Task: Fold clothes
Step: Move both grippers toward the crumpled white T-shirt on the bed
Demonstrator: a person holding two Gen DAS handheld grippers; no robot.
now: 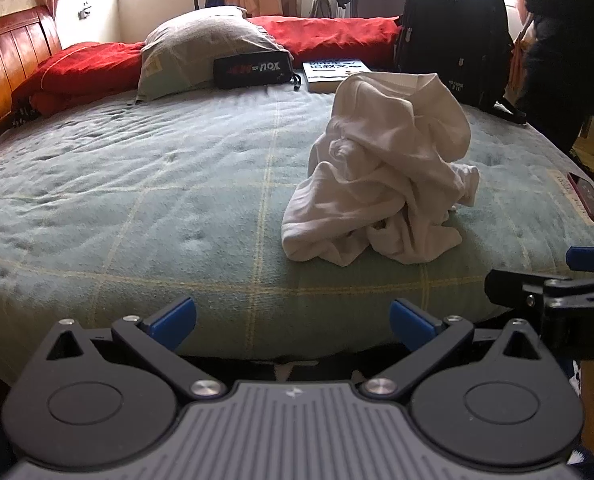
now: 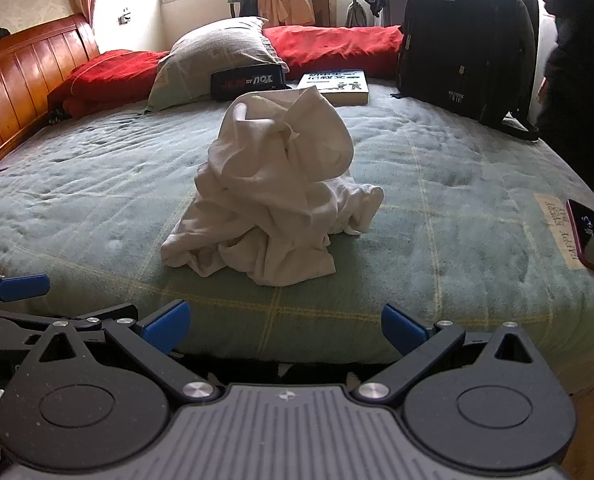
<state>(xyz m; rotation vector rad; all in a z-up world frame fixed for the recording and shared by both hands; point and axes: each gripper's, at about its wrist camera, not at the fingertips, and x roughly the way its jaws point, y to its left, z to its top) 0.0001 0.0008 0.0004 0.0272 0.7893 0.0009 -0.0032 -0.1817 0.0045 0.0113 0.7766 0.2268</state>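
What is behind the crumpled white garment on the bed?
Behind the white garment lie a book and a black pouch against a pillow. The garment covers the book's near corner.

Grey pillow [image 2: 217,56], black pouch [image 2: 249,80], book [image 2: 337,84], black backpack [image 2: 465,44], red-cased phone [image 2: 589,236] on the green checked blanket [image 2: 77,200]

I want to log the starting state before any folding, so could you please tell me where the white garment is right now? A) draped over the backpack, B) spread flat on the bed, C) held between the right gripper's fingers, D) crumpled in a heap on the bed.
D: the white garment sits bunched in a heap on the green blanket, and both grippers are open and short of it.
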